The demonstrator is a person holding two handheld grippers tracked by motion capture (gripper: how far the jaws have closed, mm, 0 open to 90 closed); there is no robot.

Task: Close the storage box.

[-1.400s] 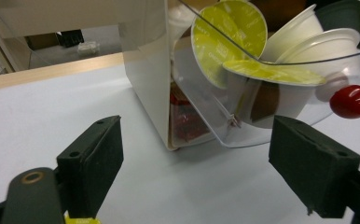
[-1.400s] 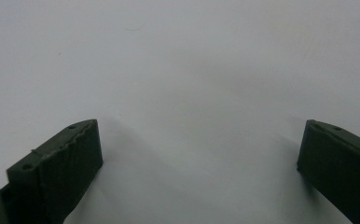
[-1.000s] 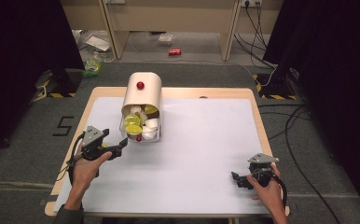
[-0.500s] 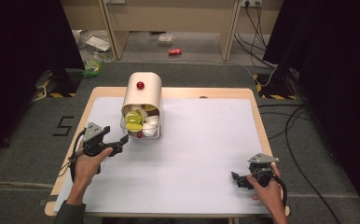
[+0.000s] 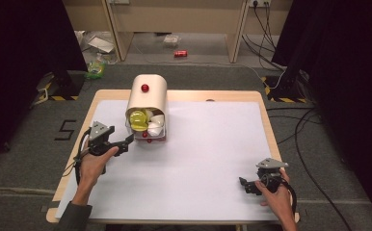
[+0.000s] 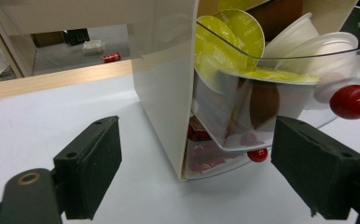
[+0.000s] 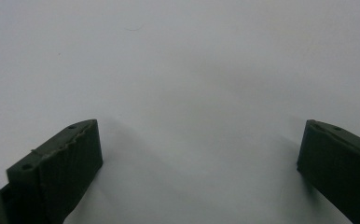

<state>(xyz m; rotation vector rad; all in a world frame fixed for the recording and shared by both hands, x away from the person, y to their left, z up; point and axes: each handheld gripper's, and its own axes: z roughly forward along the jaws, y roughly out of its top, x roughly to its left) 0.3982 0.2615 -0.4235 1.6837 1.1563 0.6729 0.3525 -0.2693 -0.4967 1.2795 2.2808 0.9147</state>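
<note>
A cream rounded cabinet [image 5: 146, 96] with a red knob on top stands at the table's back left. Its clear upper drawer [image 5: 145, 126] is pulled out and holds yellow-lidded capsules [image 6: 236, 32] and white cups [image 6: 308, 42]. Red knobs mark the upper drawer [image 6: 353, 101] and a lower clear drawer [image 6: 257, 155]. My left gripper [image 5: 127, 141] is open just left of the drawer fronts, its jaws straddling the cabinet's front corner [image 6: 164, 93] without touching. My right gripper [image 5: 244, 184] rests open near the front right edge, with bare tabletop between its jaws [image 7: 199, 163].
A white sheet [image 5: 208, 144] covers the wooden table. Beyond the table, a red can [image 5: 180, 53] and litter lie on the floor beside wooden furniture legs. Cables run along the floor at the right.
My left gripper has crept slightly forward and closer to the drawer fronts. The right gripper has stayed put.
</note>
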